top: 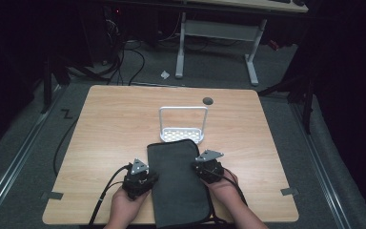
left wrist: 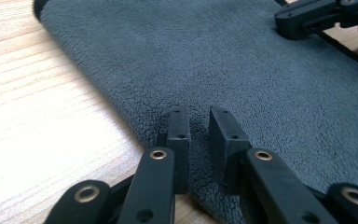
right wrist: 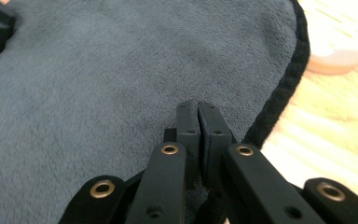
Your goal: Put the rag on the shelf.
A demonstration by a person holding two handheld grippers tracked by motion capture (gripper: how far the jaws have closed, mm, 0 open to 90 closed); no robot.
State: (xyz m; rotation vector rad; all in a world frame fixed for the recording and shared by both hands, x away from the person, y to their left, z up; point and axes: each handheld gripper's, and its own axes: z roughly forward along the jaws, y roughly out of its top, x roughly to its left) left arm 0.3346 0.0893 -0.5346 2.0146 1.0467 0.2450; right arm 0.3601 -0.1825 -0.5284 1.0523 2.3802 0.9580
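While the grey towel [top: 178,183] lies folded into a long strip at the near edge of the bench [top: 109,124], the fold looks partly done. The right claw [right wrist: 198,122] is pinched shut on the hemmed edge. The left claw [left wrist: 199,133] stands narrowly parted over the opposite edge, not yet gripping. No writing or label is legible.

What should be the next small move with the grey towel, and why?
Probably close the left gripper fully on the towel's near edge before lifting. Its fingers straddle the edge with a small gap between them, while the right gripper looks shut at the opposite, black-trimmed edge. The towel lies folded on the table, so lifting with one side loose would likely drag it crooked.
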